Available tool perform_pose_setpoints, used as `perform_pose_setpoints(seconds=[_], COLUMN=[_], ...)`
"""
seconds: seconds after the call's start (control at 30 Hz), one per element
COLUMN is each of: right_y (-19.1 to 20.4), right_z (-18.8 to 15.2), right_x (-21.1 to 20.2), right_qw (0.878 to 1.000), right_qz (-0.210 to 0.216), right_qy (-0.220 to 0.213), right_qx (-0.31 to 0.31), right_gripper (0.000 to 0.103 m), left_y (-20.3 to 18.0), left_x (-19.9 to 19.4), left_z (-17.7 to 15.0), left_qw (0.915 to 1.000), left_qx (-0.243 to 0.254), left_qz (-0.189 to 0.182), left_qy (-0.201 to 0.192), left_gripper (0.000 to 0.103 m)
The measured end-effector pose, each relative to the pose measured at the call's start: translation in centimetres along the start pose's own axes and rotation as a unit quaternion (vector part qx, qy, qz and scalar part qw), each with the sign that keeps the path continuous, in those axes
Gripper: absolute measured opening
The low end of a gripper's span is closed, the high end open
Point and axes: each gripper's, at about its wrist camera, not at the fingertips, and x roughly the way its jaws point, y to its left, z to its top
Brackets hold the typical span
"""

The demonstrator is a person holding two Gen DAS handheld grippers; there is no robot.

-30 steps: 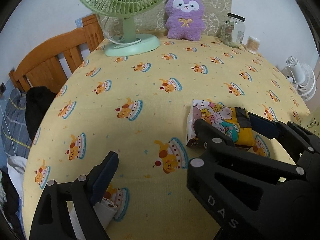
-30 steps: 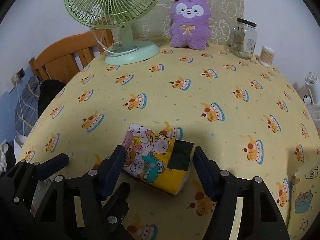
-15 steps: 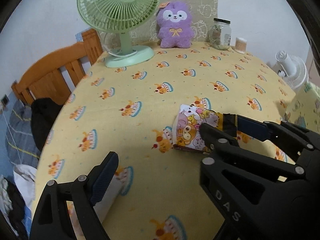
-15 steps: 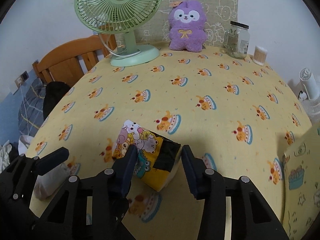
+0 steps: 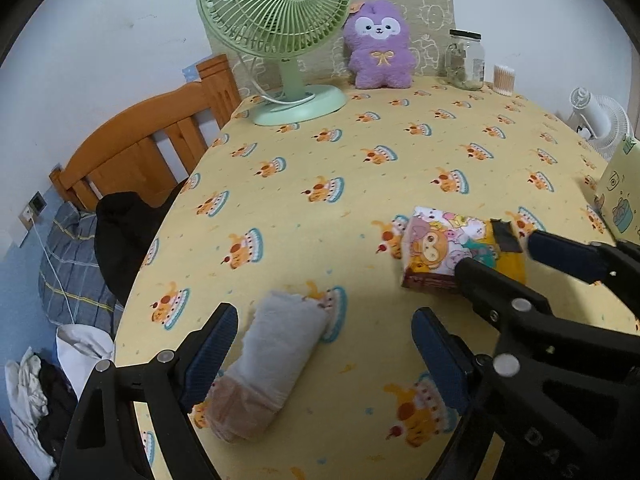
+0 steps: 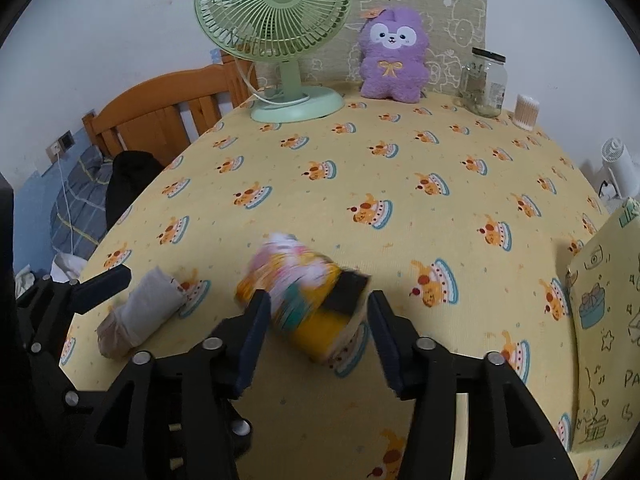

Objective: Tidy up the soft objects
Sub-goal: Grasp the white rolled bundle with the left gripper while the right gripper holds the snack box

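Right gripper (image 6: 316, 320): jaws stood apart, straddling the cartoon-print tissue pack (image 6: 308, 300). The left pad seemed to touch the pack's side; a gap showed by the right pad. Pack was motion-blurred and tilted, so I judged it bracketed, not clamped. In the left wrist view the same pack (image 5: 460, 252) lay at about 2 o'clock, with the right gripper's fingers (image 5: 568, 256) on either side of it.

Left gripper (image 5: 324, 344): jaws wide and holding nothing. A rolled grey-and-pink sock (image 5: 268, 364) lay on the yellow tablecloth (image 5: 360, 184) between the pads, hard against the left one, well clear of the right.

Farther out: green desk fan (image 6: 276, 28) at 12 o'clock, purple plush (image 6: 394, 56) just to its right at 1 o'clock, then glass jar (image 6: 484, 80) and cotton-swab tub (image 6: 526, 112). A yellow printed box (image 6: 604, 328) stood at the table's 3 o'clock edge, possibly the container for the soft things; I could not confirm.

Judged step: securing the pack. To do it well, centre the pack between the pads, square the jaws to its long sides, and close gently, since the soft wrapper would buckle and squirm out of an off-centre pinch. Likewise shift the left gripper to centre the sock before closing.
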Motion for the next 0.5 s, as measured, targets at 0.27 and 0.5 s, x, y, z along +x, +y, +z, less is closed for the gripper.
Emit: perform_pose_setpoints(seconds=[0.27,0.5], right_y=[1.1,1.7], right_z=[-0.3,0.4], right_x=[0.1,1.0], right_qw=[1.0,1.0], right_qz=[-0.02,-0.027], right_qy=[-0.003,-0.006], right_qx=[-0.013,-0.014], right_gripper=[0.086,0.096], left_y=[1.6,1.9], left_x=[1.0,1.0], left_z=[-0.6,-0.6], left_qw=[0.9996,0.9967], left_qx=[-0.011,-0.01], left_qz=[-0.025,-0.081], left_qy=[0.008,0.003], left_gripper=[0.077,0.044])
